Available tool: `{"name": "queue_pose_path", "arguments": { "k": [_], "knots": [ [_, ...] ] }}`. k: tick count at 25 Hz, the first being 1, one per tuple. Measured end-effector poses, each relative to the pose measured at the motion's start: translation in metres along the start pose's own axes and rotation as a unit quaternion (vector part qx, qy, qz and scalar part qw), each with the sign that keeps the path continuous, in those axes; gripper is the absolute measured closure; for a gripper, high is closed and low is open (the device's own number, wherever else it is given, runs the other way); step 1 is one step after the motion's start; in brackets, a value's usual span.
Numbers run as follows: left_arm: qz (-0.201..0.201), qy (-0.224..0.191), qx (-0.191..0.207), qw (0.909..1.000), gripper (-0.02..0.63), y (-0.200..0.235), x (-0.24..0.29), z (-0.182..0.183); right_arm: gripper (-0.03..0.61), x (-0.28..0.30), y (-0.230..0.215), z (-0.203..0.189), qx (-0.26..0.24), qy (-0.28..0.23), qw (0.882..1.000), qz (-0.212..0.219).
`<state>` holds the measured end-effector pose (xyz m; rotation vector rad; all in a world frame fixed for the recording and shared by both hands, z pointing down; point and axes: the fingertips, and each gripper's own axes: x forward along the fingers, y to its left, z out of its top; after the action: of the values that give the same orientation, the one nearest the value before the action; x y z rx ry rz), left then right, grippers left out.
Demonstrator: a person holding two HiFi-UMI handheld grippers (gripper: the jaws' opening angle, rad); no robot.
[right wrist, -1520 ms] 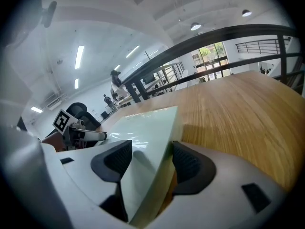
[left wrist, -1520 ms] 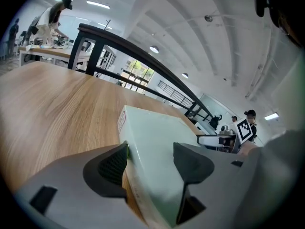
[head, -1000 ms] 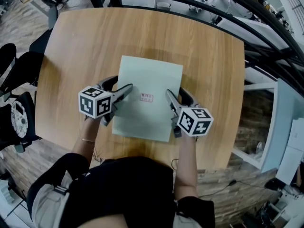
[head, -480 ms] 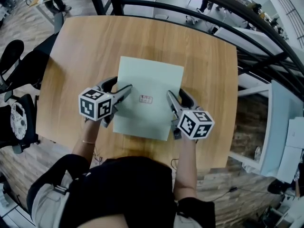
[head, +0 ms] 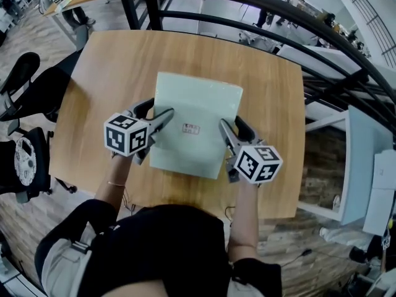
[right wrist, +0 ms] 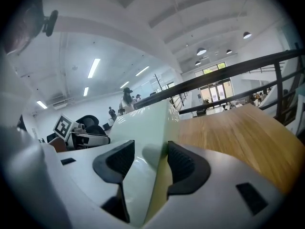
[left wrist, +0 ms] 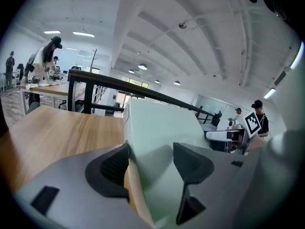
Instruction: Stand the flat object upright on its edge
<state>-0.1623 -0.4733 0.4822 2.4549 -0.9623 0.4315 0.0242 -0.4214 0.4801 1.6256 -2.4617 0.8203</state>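
My left gripper [left wrist: 150, 163] is clamped on the left side edge of the pale green flat box [left wrist: 157, 128], one pad on the top face and the other under it. The right gripper [right wrist: 145, 163] grips the opposite side edge in the same way. Its jaws have just been closing, and both pads now press on the box [right wrist: 143, 123] between them.

In the head view the left gripper [head: 164, 119] and the right gripper [head: 221, 125] sit at either side of the box [head: 198, 101], near its close end, and I carry it between them. A small label [head: 191, 129] with red print sits near the middle of the top face. The box is over the middle of the wooden desk [head: 117, 60], with its broad face towards the camera. I can't tell whether its far edge touches the desk. A black railing [head: 247, 2] runs past the far side of the desk.
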Motion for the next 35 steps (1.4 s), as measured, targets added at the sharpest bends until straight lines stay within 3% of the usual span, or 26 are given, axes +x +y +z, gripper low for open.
{"name": "queue_pose_path", "arguments": {
  "k": [15, 27, 35],
  "knots": [
    [0.008, -0.03, 0.053, 0.9981, 0.324, -0.009, -0.009, 0.044, 0.365, -0.008, 0.005, 0.04, -0.019, -0.045, 0.999, 0.004],
    [0.024, -0.054, 0.059, 0.9965, 0.324, 0.01, 0.002, 0.087, 0.38, 0.018, 0.001, 0.074, -0.037, -0.067, 0.997, 0.007],
    [0.04, -0.086, 0.085, 0.9919, 0.324, 0.0, -0.008, 0.089, 0.38, 0.009, 0.006, 0.079, -0.074, -0.086, 0.993, -0.013]
  ]
}}
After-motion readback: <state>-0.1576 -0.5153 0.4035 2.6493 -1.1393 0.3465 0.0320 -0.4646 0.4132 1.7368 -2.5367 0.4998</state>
